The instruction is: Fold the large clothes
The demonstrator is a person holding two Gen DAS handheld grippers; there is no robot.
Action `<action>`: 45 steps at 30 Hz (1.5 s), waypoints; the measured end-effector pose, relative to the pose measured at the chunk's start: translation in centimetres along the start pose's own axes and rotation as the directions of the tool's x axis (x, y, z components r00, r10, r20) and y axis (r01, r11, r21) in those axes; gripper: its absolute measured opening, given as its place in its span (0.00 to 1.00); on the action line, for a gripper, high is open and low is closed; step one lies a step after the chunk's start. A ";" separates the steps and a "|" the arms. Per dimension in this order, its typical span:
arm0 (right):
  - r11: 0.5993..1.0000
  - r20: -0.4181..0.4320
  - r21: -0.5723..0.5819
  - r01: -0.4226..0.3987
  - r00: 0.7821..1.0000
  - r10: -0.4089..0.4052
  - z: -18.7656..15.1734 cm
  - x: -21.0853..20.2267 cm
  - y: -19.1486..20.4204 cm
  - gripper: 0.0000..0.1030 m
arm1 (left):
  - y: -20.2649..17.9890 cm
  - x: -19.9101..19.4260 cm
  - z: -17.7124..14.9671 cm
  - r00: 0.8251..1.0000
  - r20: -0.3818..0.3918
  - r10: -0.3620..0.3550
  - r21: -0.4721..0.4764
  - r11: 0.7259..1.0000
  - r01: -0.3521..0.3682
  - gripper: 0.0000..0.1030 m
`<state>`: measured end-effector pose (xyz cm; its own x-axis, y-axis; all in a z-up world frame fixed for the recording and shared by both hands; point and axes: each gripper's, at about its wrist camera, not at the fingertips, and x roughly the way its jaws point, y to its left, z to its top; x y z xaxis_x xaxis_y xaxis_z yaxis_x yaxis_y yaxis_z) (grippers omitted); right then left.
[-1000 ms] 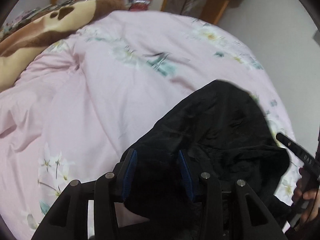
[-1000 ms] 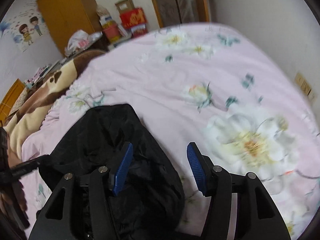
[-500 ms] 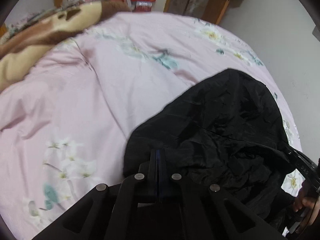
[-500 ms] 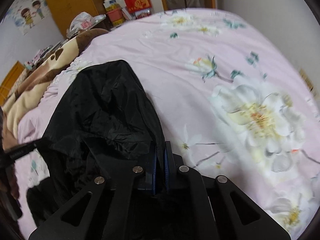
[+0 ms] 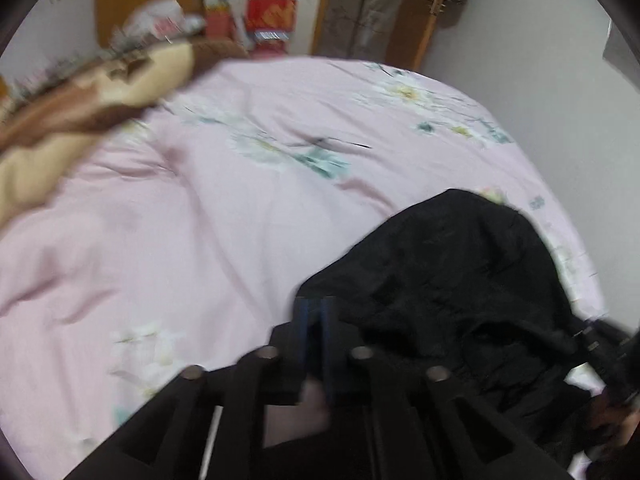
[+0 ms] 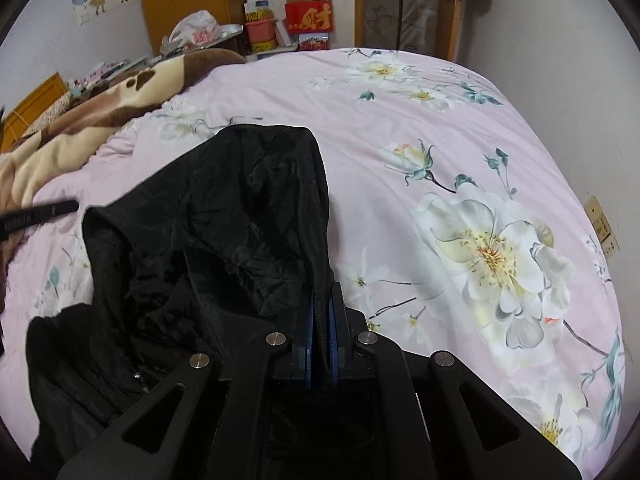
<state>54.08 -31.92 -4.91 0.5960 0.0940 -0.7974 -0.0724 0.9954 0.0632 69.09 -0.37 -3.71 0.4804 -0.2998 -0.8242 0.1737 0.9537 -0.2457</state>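
The black jacket lies rumpled near the foot of the pink floral bedspread, hood pointing up the bed, the rest of it bunched toward the person. A second ago both claws hung wide over it; now the right gripper has clamped down on the hood's right-hand edge — a dark fold of fabric runs straight between its blue pads, pinched tight. In that view the hood has also been drawn up and straightened, its edge pulled into a line.

The left gripper snapped closed at the jacket's left margin and its jaws are opening again; the left view is blurred, and between the pads I make out what looks like pink sheet, not black cloth, so that side seems to have missed or let go.

As I read it, one corner is secured and the other is not, so the spread-out before any fold isn't ready. The brown-and-cream blanket sits well apart at the head of the bed.
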 end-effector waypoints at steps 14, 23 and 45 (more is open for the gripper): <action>0.999 0.017 -0.035 -0.015 1.000 0.016 -0.8 0.4 -0.1 0.05 | -3.0 8.3 0.8 0.981 -0.194 -0.010 -0.025 1.000 0.005 0.00; 1.000 0.115 -0.012 0.016 0.993 -0.015 -1.6 -3.3 0.6 0.05 | -1.8 0.6 -1.5 1.000 0.007 -0.008 -0.058 0.998 0.009 0.00; 0.994 0.109 -0.096 -0.058 0.992 0.068 -3.2 -1.9 0.6 0.05 | -3.0 10.4 1.8 0.971 -0.231 -0.068 0.082 0.993 0.089 0.56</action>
<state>50.35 -31.52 -5.25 0.6730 0.1635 -0.7213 -0.1830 0.9817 0.0518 75.12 -6.39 -10.57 0.2558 -0.3499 -0.9012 0.2855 0.9180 -0.2754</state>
